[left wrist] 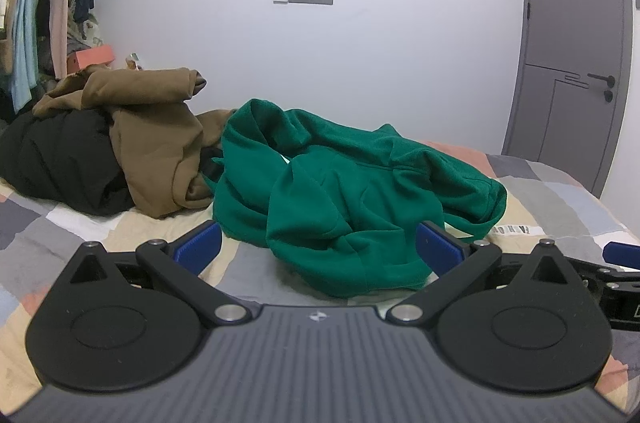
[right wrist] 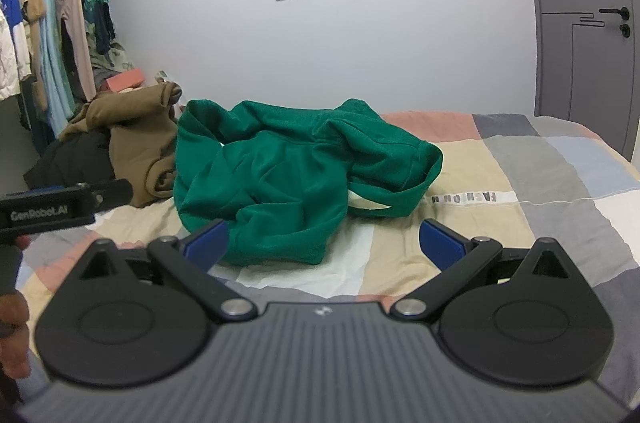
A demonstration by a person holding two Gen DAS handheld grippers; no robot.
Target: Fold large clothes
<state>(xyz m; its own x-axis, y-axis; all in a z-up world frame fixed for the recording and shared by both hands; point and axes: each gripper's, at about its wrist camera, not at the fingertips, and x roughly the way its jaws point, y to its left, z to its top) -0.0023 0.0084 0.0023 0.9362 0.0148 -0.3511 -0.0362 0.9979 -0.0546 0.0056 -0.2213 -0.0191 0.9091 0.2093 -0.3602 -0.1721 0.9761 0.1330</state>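
The green hoodie [left wrist: 344,191] lies crumpled in a heap at the middle of both views, on the patchwork bed cover [right wrist: 540,183], with nothing gripping it. The left gripper [left wrist: 318,247] is spread wide, its blue fingers [left wrist: 198,247] standing either side of the heap's near edge at the lower centre of the left view, just short of or barely at the cloth; I cannot tell whether they touch. The right gripper [right wrist: 324,243] is equally wide open and empty, its span covering the heap's near right edge and bare cover beside it. The step in hand looks to be the first pick-up, so the garment can be shaken out and laid flat before any fold. To do that well, each gripper should take a single layer at a recognisable edge, such as the hem band looping out at the right of the heap [right wrist: 404,199], not a bunched handful from the middle, which would lift the whole tangle. The two holds should sit well apart on the same edge. The brown garment [left wrist: 156,127] and black garment [left wrist: 60,159] at the left of the frame lie just beside the hoodie, so lifting toward the open right side of the bed keeps them from being dragged along.
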